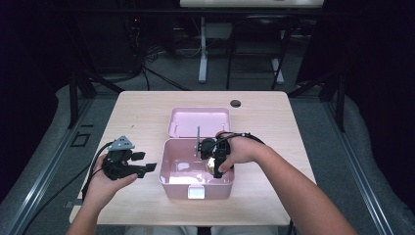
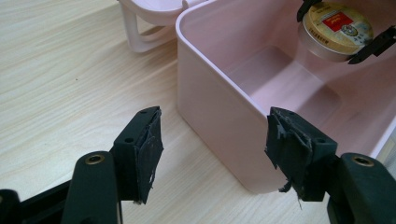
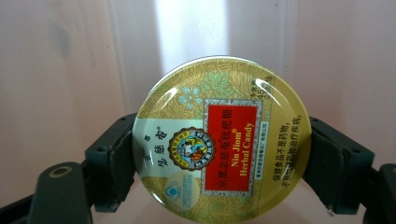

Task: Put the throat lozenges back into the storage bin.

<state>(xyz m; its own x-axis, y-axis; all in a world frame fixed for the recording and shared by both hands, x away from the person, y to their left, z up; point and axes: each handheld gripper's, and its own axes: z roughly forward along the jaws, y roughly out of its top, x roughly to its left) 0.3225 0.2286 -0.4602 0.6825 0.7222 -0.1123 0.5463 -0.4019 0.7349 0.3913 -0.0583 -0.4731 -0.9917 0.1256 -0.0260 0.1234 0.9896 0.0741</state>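
A round gold candy tin (image 3: 219,140) with a red label sits between the jaws of my right gripper (image 3: 219,161), which is shut on its sides. In the high view that right gripper (image 1: 215,164) hangs inside the open pink box (image 1: 169,169), near its right side. The tin (image 2: 337,29) also shows above the box floor in the left gripper view. My left gripper (image 2: 215,154) is open and holds nothing. It hovers over the table just outside the box's left wall (image 2: 210,102). From above, the left gripper (image 1: 147,169) is left of the box.
The box's pink lid (image 1: 199,122) lies flat on the table behind the box, with a thin upright bar at the hinge. A white latch (image 1: 196,192) is on the box front. A cable hole (image 1: 235,103) is near the table's far edge.
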